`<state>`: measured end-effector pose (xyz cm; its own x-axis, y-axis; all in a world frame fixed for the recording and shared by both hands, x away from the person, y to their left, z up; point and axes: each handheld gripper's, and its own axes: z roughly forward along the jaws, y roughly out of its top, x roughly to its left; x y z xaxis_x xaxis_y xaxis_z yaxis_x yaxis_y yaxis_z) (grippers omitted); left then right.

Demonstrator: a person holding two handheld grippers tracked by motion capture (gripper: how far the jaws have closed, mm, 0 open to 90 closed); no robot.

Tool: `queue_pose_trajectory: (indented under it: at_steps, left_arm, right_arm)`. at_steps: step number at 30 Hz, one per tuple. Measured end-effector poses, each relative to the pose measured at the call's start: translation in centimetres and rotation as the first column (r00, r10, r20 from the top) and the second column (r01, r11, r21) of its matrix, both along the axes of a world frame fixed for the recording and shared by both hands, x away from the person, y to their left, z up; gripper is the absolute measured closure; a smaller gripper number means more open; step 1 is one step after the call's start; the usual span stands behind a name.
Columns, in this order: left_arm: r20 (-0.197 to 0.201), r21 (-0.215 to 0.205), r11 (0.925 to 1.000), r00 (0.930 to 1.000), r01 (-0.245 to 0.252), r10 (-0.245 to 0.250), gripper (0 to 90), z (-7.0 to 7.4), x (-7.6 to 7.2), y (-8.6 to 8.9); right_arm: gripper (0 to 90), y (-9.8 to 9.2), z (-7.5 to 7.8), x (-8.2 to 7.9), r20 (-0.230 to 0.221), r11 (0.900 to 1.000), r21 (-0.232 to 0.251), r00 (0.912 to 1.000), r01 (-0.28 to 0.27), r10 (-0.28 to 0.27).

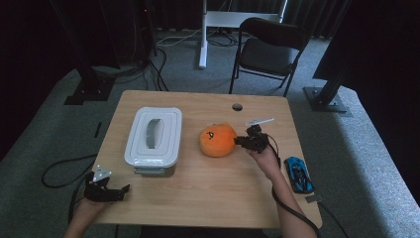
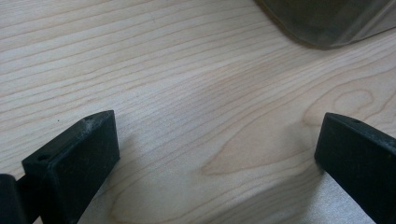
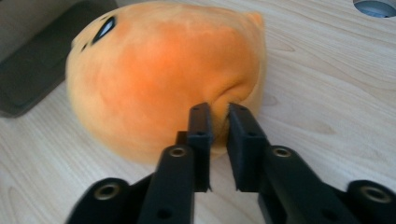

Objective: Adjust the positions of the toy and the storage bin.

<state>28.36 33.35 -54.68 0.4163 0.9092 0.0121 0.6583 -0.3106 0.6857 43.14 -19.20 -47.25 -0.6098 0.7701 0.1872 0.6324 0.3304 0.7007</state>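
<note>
The right hand-held gripper (image 3: 218, 122) is held low and level over the pale wooden worktop (image 1: 213, 191), its jaws pinched on a fold of the round orange plush toy (image 3: 163, 74), which lies near the worktop's middle, just beside a white lidded plastic box (image 1: 152, 136). The left hand-held gripper (image 2: 217, 154) is rested at the near left edge, jaws spread wide over bare wood. Open worktop is left in front of the toy.

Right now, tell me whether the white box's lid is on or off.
On. The lid sits flat on the white box, handle up.
</note>
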Motion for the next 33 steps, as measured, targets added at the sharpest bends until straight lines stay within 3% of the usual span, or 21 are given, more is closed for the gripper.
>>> queue_pose_trajectory:
  at_steps: [4, 9, 15, 22, 33]
  left_arm:
    - [0.000, 0.000, 1.0000, 1.0000, 0.000, 0.000, 0.2, 0.0, 0.0, 0.0]
    - [0.000, 0.000, 1.0000, 1.0000, 0.000, 0.000, 0.2, 0.0, 0.0, 0.0]
    - [0.000, 0.000, 1.0000, 1.0000, 0.000, 0.000, 0.3, 0.0, 0.0, 0.0]
    - [0.000, 0.000, 1.0000, 1.0000, 0.000, 0.000, 0.3, 0.0, 0.0, 0.0]
    - [0.000, 0.000, 1.0000, 1.0000, 0.000, 0.000, 0.3, 0.0, 0.0, 0.0]
  right_arm:
    - [82.6, 0.5, 0.1, -1.4, 0.012, 0.999, -0.001, 0.9994, -0.034, 0.034]
    - [83.7, 1.0, 0.3, -2.5, 0.002, 0.998, 0.049, 0.9992, -0.041, 0.041]
    - [83.1, 2.4, 0.6, -4.1, -0.009, 0.995, 0.041, 0.9955, -0.094, 0.095]
    - [74.2, 3.2, 0.2, -5.8, 0.009, 0.994, 0.010, 0.9937, -0.112, 0.112]
    - [60.4, 5.9, -0.1, -6.3, -0.004, 0.983, 0.025, 0.9829, -0.184, 0.184]
